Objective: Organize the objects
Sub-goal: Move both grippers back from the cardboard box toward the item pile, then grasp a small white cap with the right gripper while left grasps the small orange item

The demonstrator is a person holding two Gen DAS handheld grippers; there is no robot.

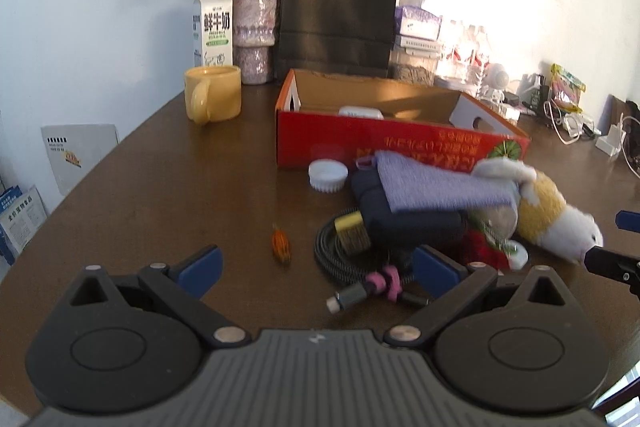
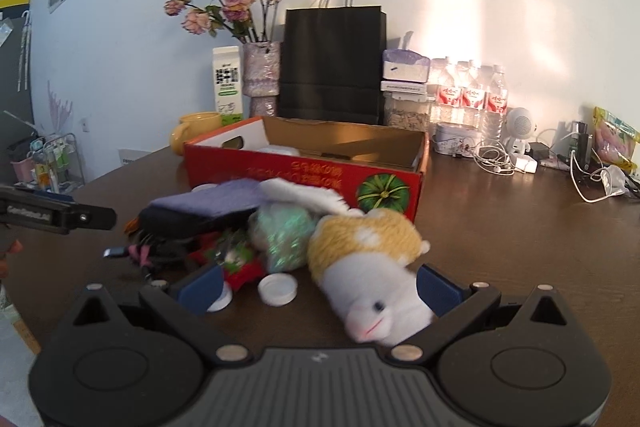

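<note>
Left gripper (image 1: 318,269) low over table (image 1: 160,195), spread wide, empty, aimed at coiled cable (image 1: 340,259). Pile in front of red box (image 2: 304,171): cloth (image 2: 212,203), cable, plush (image 2: 360,267). Plush soft, light, squashy; best pinched across white head. Right gripper (image 2: 320,287) spread wide, straddling that head, not gripping.

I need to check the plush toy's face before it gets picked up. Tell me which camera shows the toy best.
The right wrist view: the plush toy lies close between the open fingers of the right gripper, with its face and eye plainly visible. The left wrist view shows it smaller, off to the right, partly under the purple cloth.
</note>
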